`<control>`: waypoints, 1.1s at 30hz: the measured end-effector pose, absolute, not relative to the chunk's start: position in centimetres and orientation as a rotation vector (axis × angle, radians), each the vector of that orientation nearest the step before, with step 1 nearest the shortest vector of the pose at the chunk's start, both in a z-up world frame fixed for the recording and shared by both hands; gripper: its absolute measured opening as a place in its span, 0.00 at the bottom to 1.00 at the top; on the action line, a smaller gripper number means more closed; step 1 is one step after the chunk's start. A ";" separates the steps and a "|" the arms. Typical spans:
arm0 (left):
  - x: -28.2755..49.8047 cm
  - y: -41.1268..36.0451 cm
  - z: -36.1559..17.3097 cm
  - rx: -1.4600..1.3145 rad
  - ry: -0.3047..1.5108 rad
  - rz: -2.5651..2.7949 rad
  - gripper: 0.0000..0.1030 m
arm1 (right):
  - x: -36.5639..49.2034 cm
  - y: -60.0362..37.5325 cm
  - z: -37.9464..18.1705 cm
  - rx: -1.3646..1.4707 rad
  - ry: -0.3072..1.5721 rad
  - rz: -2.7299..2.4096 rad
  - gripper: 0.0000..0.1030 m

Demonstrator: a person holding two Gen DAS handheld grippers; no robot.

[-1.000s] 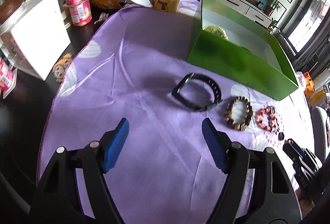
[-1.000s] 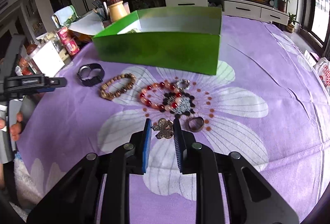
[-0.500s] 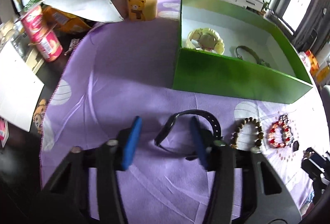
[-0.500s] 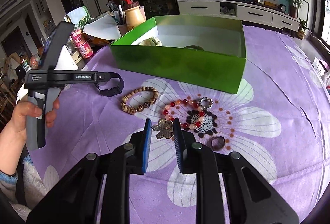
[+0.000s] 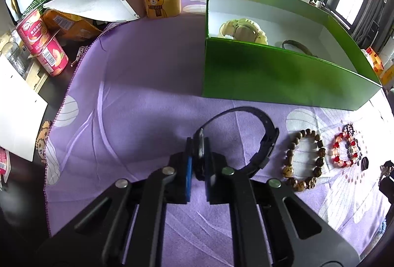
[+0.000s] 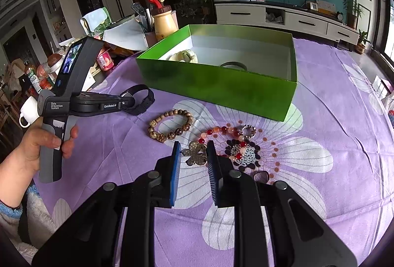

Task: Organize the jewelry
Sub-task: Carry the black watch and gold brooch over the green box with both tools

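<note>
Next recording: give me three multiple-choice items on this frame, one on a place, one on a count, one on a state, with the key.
1. Where does the wooden bead bracelet lie?
A. inside the green box
B. on the purple cloth, between the black watch and the red bead bracelet
C. on the bear bottle

2. How many items show inside the green box?
A. none
B. two
C. five

3. What is the left tool doing?
A. shut on the black watch
B. wide open above the cloth
C. holding a ring

Key: 1 B, it lies on the purple cloth between the black watch and the red bead bracelet; 2 B, a cream watch and a dark band; 3 A, pads pinch the watch.
</note>
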State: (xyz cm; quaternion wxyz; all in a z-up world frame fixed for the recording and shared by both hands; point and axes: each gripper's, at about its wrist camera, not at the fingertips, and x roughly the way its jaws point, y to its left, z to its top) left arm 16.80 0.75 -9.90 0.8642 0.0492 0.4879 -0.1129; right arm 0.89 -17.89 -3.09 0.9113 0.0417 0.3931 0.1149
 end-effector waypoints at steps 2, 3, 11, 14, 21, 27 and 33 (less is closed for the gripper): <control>16.3 0.8 -9.7 0.091 1.019 -0.241 0.07 | 0.8 -17.9 -2.9 0.084 0.806 0.237 0.21; 16.3 0.9 -9.7 0.086 1.018 -0.242 0.07 | 0.8 -17.9 -2.9 0.082 0.805 0.236 0.21; 14.3 1.1 -7.1 0.046 0.978 -0.271 0.07 | 0.5 -17.9 -2.2 0.081 0.786 0.236 0.21; 13.7 0.9 -6.0 0.048 0.957 -0.277 0.07 | 0.4 -17.9 -1.9 0.078 0.780 0.235 0.21; 12.9 0.4 -3.1 0.042 0.899 -0.300 0.07 | 0.1 -18.0 -1.4 0.077 0.767 0.232 0.21; 12.3 -0.4 -0.9 0.048 0.846 -0.327 0.07 | 0.1 -18.2 -0.9 0.077 0.757 0.229 0.21; 12.7 -1.3 0.5 0.062 0.819 -0.347 0.07 | 0.4 -18.6 -0.5 0.072 0.748 0.226 0.21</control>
